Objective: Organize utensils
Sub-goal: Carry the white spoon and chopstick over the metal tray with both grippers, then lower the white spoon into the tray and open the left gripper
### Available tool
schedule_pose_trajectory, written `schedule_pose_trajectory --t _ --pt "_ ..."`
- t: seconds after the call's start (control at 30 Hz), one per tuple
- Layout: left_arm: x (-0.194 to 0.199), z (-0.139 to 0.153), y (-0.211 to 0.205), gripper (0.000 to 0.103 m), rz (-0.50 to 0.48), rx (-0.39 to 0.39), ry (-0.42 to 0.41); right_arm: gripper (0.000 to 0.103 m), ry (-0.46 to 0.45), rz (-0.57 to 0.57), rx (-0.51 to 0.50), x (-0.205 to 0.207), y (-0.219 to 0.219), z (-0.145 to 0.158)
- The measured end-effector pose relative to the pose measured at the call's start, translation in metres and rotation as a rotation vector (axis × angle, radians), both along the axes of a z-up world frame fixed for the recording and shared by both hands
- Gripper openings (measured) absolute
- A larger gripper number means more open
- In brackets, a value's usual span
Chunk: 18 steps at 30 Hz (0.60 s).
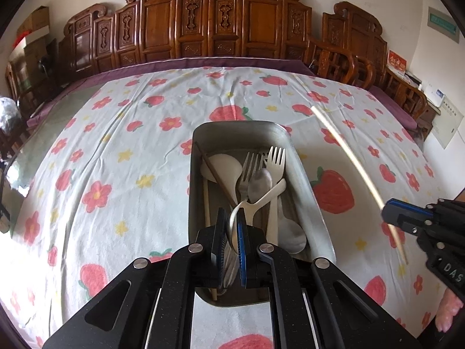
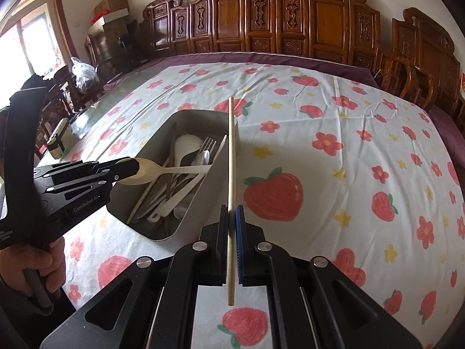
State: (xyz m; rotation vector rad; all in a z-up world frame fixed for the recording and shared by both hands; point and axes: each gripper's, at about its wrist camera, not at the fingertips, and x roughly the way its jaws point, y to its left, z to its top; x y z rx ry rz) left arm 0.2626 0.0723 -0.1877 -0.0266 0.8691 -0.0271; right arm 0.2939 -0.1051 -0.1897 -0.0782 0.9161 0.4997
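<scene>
- Left tongs clamped on bowl of a cream spoon; handle slanted over the tray, bowl at its near end.
- Right tongs clamped on a single chopstick; stick upright in the grip, lifted off the cloth, just right of the tray rim; blurred in the left view.
- Tray sat on the strawberry cloth over the tabletop; held forks, a metal spoon, a white ladle, brown chopsticks, all crossed in a loose heap rather than sorted.
- No utensil seen loose on the cloth; gathering judged nearly done.
- Left to do, by the look of it: set down the spoon and the chopstick; perhaps straighten the pile by kind.
- Could not tell whether the two held pieces were going in or coming out.
</scene>
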Motion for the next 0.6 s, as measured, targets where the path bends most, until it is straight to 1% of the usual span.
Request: schedule_pose_trajectory --t 0.37,0.4,0.5,0.6 --pt "-0.005 0.005 -0.003 0.006 -0.022 -0.029 -0.005 0.006 -0.001 0.013 0.007 0.000 0.012 0.001" --pt "-0.005 0.006 -0.003 0.008 -0.025 -0.031 -0.005 0.006 0.000 0.013 0.006 0.000 0.012 0.001" --pt "-0.007 0.009 -0.004 0.018 -0.033 -0.039 -0.019 0.006 0.001 0.013 0.005 0.001 0.013 0.002" --pt "-0.009 0.014 -0.004 0.019 -0.037 -0.048 -0.039 0.006 -0.001 0.012 0.004 0.001 0.013 0.002"
